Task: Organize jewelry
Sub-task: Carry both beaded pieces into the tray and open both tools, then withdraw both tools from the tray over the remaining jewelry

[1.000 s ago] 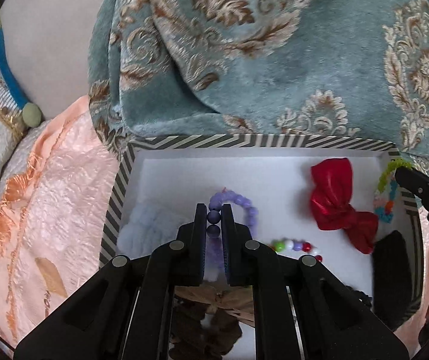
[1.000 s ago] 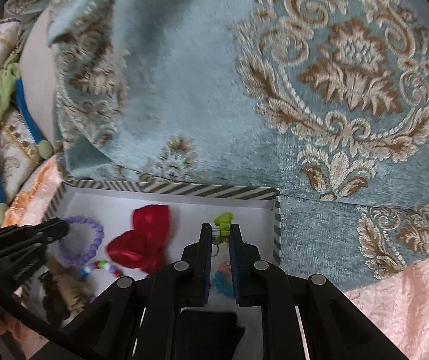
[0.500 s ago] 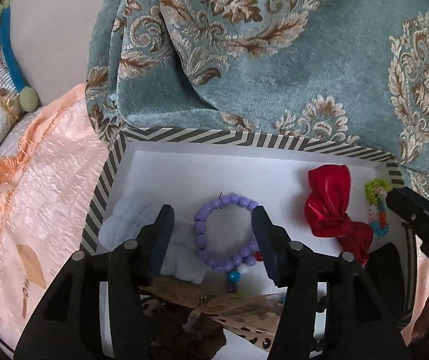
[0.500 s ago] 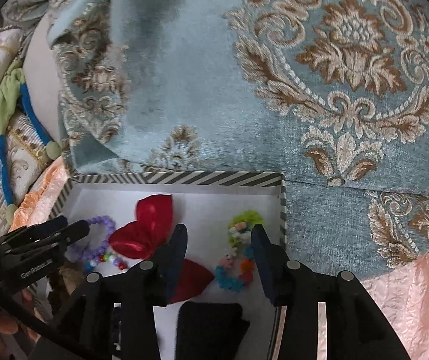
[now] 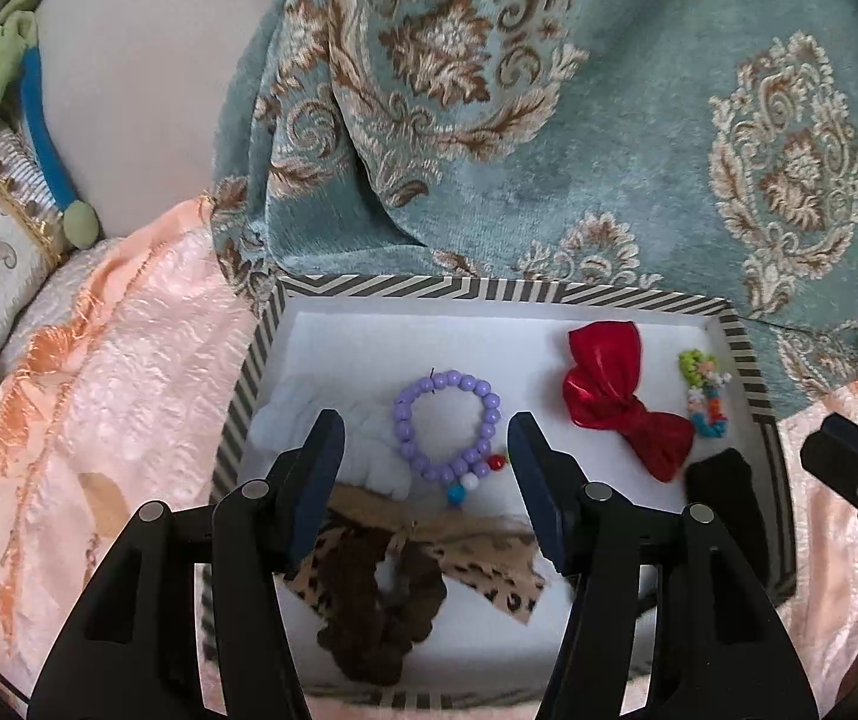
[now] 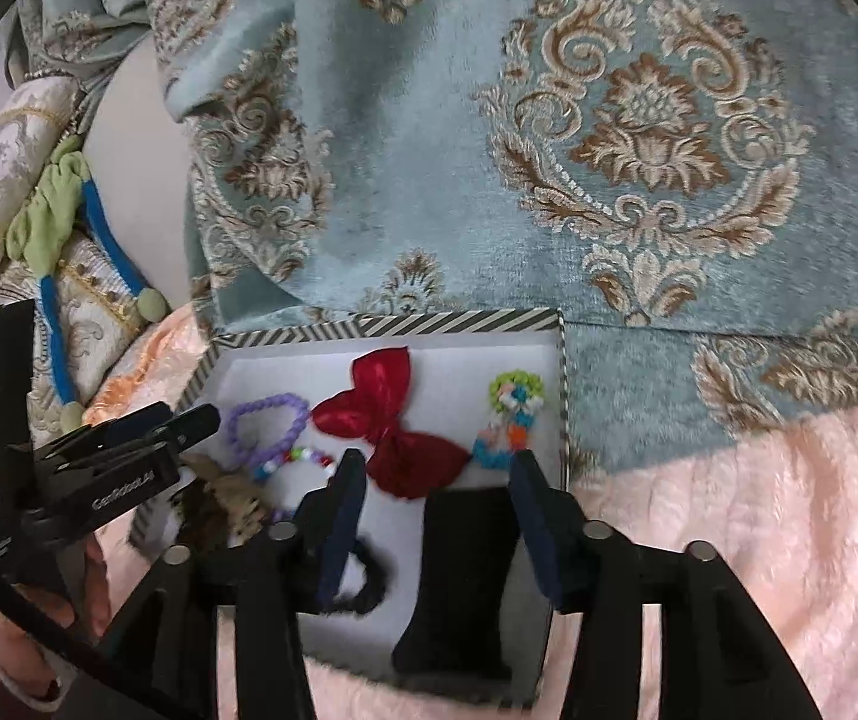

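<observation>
Both grippers hang spread wide over the striped box (image 5: 489, 291), neither clamping anything. Left gripper (image 5: 426, 456) has its jaws parted with the purple bead bracelet (image 5: 447, 432) lying flat on the white floor of the box between and just beyond the fingertips, touching neither; a short multicoloured bead strand (image 5: 477, 474) runs off the near side of the bracelet. Near of that lie a leopard-print bow (image 5: 477, 564) and a brown scrunchie (image 5: 375, 624), partly under the gripper body.

Right gripper (image 6: 435, 471) is likewise held apart above the near right part of the box. Just beyond its right finger lies the small colourful bead bracelet (image 6: 510, 420); the red bow (image 6: 396, 420) lies beyond its left finger, and a black velvet piece (image 6: 465, 570) sits between the fingers nearer the camera.

From the right wrist view, the left gripper reaches in from the left edge, pointing right over the box's left rim, a hand (image 6: 39, 630) below it.
</observation>
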A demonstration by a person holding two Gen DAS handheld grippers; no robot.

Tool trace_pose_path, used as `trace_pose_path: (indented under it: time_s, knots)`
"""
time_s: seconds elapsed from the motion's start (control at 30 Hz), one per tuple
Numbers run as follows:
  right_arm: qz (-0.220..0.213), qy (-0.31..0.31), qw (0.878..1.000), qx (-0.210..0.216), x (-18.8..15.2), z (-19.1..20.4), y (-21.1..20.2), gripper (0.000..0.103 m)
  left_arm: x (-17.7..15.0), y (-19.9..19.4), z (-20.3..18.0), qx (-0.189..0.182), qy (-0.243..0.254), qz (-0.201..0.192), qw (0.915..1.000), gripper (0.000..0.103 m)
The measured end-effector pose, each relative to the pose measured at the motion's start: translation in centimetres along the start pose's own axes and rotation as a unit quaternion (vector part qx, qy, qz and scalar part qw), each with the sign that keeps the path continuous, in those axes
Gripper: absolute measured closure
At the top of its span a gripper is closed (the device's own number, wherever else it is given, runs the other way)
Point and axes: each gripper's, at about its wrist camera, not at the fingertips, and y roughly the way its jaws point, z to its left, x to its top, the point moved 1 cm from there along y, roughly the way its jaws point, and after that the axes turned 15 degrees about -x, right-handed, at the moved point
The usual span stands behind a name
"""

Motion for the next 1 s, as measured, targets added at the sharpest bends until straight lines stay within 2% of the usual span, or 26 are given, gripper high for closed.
trace_pose_path:
  time_s: [0.07,0.2,0.53,0.8,1.0]
  knots:
    - [-0.001,-0.005,1.000,-0.003,-0.7,0.2,-1.0,0.045,-0.4,-1.0,-0.4,0.001,0.006,-0.003,1.0000,0.046]
    - [-0.005,-0.019,1.000,-0.006,-2.1,0.8,-3.0,0.045,-1.3,-2.7,-1.1,0.007,0.020,-0.008,0.9997,0.046]
    - [-0.002,-0.011,1.000,-0.004,-5.9,0.9,-6.7,0.045,-4.7,-7.0,-2.6,0.019,0.052,-0.019,0.9983,0.046]
    - [0.002,-0.015,1.000,-0.010,-9.3,0.8,-9.5,0.045,-7.9,-9.7,-2.8,0.001,0.043,-0.013,0.9990,0.046]
    - [0.012,-0.011,1.000,-0.009,-12.1,0.6,-10.9,0.045,-9.9,-11.7,-3.0,0.006,0.053,-0.013,0.9985,0.046]
